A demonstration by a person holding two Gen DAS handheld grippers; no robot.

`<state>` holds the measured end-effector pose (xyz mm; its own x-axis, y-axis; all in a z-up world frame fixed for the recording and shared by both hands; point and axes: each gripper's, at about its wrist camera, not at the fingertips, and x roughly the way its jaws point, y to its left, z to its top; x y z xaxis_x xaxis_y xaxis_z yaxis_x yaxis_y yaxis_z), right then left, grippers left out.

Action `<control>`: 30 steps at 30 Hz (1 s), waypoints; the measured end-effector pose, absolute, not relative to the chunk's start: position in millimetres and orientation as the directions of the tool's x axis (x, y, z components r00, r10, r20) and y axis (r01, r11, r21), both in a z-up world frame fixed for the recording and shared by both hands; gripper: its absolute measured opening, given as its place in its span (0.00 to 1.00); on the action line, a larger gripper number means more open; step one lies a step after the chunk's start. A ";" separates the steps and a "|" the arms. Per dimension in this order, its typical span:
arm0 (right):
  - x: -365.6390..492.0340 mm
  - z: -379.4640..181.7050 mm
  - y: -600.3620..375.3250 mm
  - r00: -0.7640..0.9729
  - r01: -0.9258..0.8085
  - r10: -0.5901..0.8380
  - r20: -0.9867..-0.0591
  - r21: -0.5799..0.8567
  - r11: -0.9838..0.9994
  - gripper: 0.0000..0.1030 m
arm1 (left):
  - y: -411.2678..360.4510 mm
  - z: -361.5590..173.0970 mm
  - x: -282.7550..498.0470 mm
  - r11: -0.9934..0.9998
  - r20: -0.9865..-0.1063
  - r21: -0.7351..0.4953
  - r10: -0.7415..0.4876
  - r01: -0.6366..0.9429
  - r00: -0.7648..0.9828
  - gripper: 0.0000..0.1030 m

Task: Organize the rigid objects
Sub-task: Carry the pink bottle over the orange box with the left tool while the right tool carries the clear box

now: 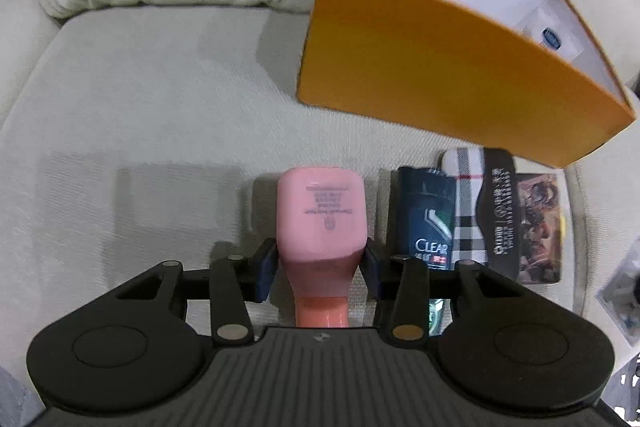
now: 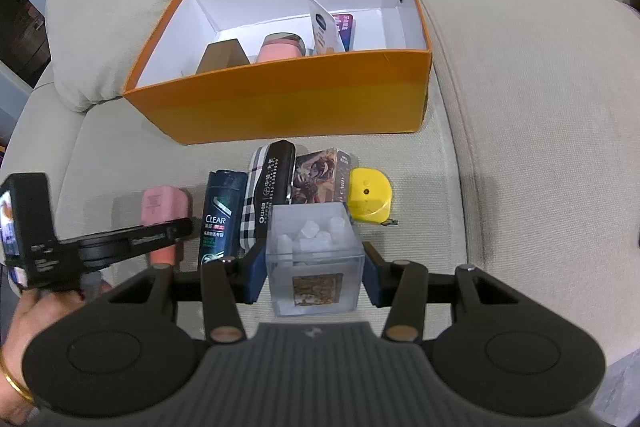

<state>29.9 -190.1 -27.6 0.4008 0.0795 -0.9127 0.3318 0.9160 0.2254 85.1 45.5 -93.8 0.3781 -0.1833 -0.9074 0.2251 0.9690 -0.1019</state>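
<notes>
Left gripper (image 1: 320, 267), pitched steeply down, has its jaws pressed on the pink bottle (image 1: 320, 215) lying on the sofa cushion (image 1: 140, 107). Right gripper (image 2: 314, 277) brackets the clear cube (image 2: 316, 259), contact unclear. Orange box (image 2: 280, 107) sits at 12 o'clock, a CLEAR bottle (image 2: 220, 219) between the grippers.

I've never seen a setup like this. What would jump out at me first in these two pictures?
Probably the bright orange box standing open on the cream sofa, with a few items already inside. In front of it lies a row of small things, and each hand-held gripper is at one of them: the left gripper is around a pink bottle, the right gripper around a clear plastic cube.
</notes>
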 end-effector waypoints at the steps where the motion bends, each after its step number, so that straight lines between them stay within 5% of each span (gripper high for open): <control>1: 29.5 -26.0 -191.1 0.406 0.333 0.080 -0.911 0.229 0.915 0.48 | 46.7 -87.5 84.0 0.967 -0.903 -0.101 -0.187 0.234 0.386 0.48; 16: 49.8 38.4 -219.0 0.562 0.382 0.036 -0.826 0.298 0.875 0.48 | 10.0 36.5 94.5 0.918 -0.800 -0.067 -0.284 0.391 0.529 0.48; 30: 162.4 24.9 -263.7 0.619 0.407 -0.027 -0.785 0.291 0.866 0.48 | -53.1 6.8 206.2 0.924 -0.815 0.005 -0.218 0.383 0.537 0.48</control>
<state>162.4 -263.7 24.9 0.6186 -0.0275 -0.7852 0.4072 0.8659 0.2905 206.2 -53.1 6.8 0.5373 -0.2181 -0.8147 0.3826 0.9239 0.0049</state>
